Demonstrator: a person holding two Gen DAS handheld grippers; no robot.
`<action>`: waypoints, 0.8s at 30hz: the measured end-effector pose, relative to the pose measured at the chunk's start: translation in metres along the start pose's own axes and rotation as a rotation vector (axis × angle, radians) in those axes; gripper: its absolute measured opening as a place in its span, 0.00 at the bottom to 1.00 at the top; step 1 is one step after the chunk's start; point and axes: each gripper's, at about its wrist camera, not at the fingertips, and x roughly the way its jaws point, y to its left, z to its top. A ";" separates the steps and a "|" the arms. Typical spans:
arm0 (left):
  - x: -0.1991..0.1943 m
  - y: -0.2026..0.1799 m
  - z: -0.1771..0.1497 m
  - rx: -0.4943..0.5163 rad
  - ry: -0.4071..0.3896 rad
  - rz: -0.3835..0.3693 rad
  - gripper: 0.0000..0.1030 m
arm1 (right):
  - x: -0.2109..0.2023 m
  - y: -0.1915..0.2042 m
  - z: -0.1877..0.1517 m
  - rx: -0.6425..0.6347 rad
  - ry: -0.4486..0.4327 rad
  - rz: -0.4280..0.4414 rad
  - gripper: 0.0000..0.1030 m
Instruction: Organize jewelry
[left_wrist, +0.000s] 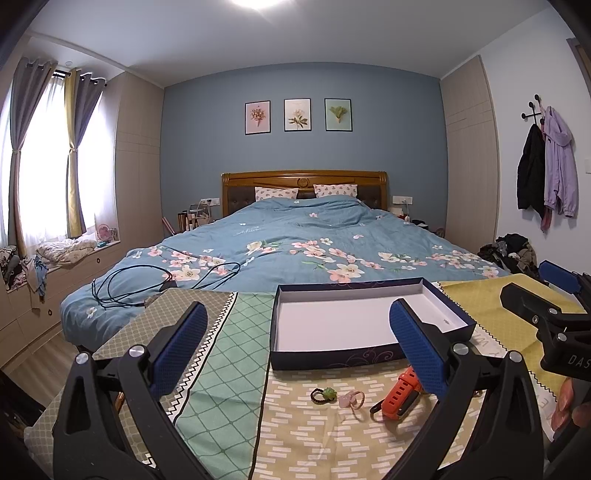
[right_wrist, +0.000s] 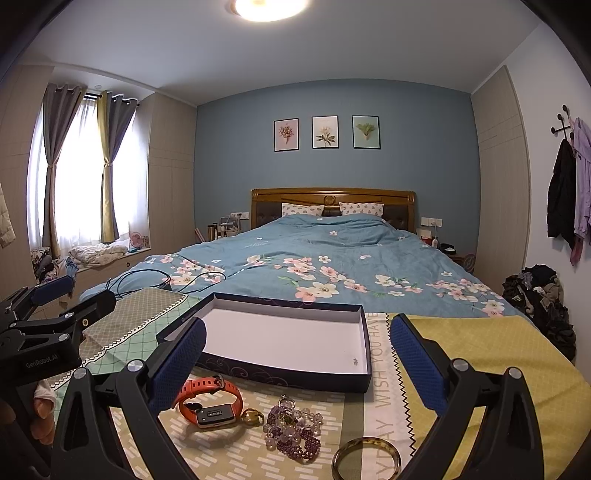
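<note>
A dark blue open box (left_wrist: 373, 356) with a white inside lies on the patterned cloth; it also shows in the right wrist view (right_wrist: 295, 376), with a tiny earring (right_wrist: 355, 361) inside. In front of it lie an orange watch (right_wrist: 207, 400), a small gold ring piece (right_wrist: 253, 417), purple bead bracelets (right_wrist: 295, 432) and a gold bangle (right_wrist: 365, 459). In the left wrist view I see a green hair tie (left_wrist: 324, 394), a pink hair tie (left_wrist: 352, 400) and the orange watch (left_wrist: 400, 395). My left gripper (left_wrist: 299, 350) and right gripper (right_wrist: 297, 365) are open and empty above the cloth.
The patchwork cloth (left_wrist: 229, 369) covers the foot of a bed with a blue floral duvet (left_wrist: 295, 240). A black cable (left_wrist: 147, 284) lies on the duvet at left. Clothes are piled at the right wall (right_wrist: 543, 295).
</note>
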 end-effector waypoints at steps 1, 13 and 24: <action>0.000 0.000 0.000 0.001 0.001 -0.001 0.94 | -0.001 0.000 0.000 -0.001 -0.002 -0.002 0.93; 0.000 0.000 0.000 0.000 0.002 -0.003 0.94 | -0.001 0.000 0.001 0.001 -0.001 0.002 0.93; 0.001 -0.001 0.000 0.000 0.003 -0.004 0.94 | 0.000 0.000 0.001 0.001 0.001 0.004 0.93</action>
